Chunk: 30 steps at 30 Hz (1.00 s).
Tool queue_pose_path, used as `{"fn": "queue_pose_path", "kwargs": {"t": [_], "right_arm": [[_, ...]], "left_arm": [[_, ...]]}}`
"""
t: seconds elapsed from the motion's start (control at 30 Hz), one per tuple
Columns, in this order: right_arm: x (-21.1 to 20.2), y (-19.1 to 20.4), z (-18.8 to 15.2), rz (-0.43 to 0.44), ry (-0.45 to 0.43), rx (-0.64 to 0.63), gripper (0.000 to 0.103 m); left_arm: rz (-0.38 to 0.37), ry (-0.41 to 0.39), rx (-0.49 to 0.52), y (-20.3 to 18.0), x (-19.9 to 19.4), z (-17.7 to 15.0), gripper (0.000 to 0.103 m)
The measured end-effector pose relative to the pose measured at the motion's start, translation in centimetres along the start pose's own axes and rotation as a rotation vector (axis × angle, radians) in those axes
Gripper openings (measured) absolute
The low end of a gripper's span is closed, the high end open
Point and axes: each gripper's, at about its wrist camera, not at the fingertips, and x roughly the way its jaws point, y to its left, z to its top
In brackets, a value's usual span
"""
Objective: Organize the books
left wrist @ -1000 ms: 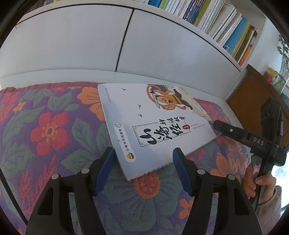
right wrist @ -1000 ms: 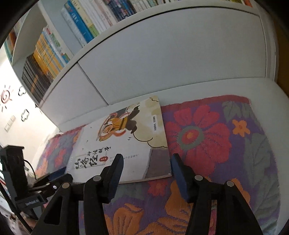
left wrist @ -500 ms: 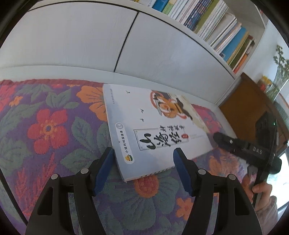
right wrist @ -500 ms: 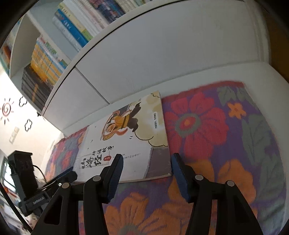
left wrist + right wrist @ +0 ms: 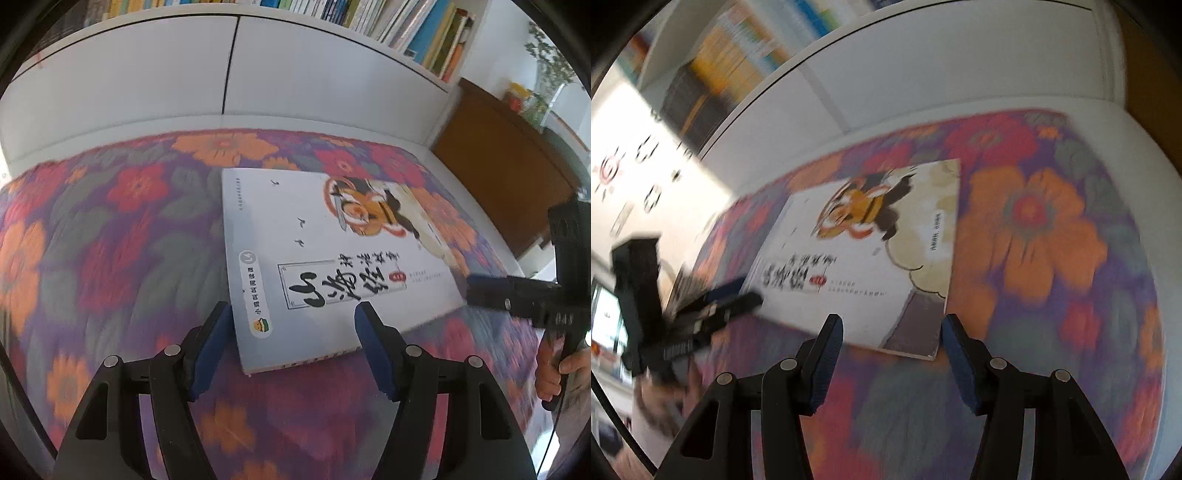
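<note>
1. Left wrist view is showing a white desk covered by a floral cloth in purple, orange and red, with white cabinet doors behind it and rows of shelved books above them.
2. A brown wooden cabinet is standing at the right of that view, with a vase of greenery on top.
3. A white picture book is lying flat on the cloth, cover up, showing a cartoon figure and black brush lettering.
4. The left hand-held gripper is hovering over the book's near corner, its blue-padded jaws standing about half open and gripping nothing.
5. The right hand-held gripper is hanging over the book's other near corner, jaws likewise parted about halfway and empty.
6. The right wrist view is blurring, so whether either pad is touching the book cannot be told.
7. A person's hand is gripping the right tool's handle.
</note>
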Motion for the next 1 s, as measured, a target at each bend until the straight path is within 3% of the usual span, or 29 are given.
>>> {"fn": "queue_pose_path", "kwargs": {"t": [0.1, 0.23, 0.33, 0.4, 0.5, 0.63, 0.73, 0.83, 1.0], "right_arm": [[-1.3, 2.3, -3.7, 0.036, 0.050, -0.037, 0.055], [-2.5, 7.1, -9.0, 0.102, 0.117, -0.113, 0.055], [-2.6, 11.0, -12.6, 0.201, 0.181, -0.166, 0.054], [-3.6, 13.3, -13.8, 0.232, 0.157, -0.208, 0.053], [-5.6, 15.0, -12.8, 0.266, 0.073, -0.244, 0.053], [-6.0, 13.7, -8.8, 0.173, -0.048, -0.237, 0.055], [-3.4, 11.8, -6.0, 0.073, -0.053, -0.192, 0.055], [-0.6, 9.3, -4.2, -0.043, -0.042, -0.166, 0.055], [1.7, 7.3, -3.7, -0.119, 0.030, -0.151, 0.056]], "left_arm": [[0.030, 0.000, 0.010, 0.2, -1.8, -2.2, 0.065], [0.128, -0.003, 0.022, 1.0, -3.6, -4.5, 0.065], [0.213, -0.007, -0.087, 2.9, -5.5, -5.9, 0.065], [0.216, -0.038, -0.147, 3.8, -7.4, -7.1, 0.065], [0.201, -0.070, -0.172, 4.0, -10.0, -9.0, 0.065], [0.108, -0.006, -0.169, 2.8, -10.3, -10.7, 0.065], [0.017, 0.054, -0.174, 1.3, -9.4, -11.9, 0.065], [0.033, 0.050, -0.136, 0.1, -9.4, -12.5, 0.065], [-0.004, 0.056, -0.142, 0.1, -9.3, -12.3, 0.065]]}}
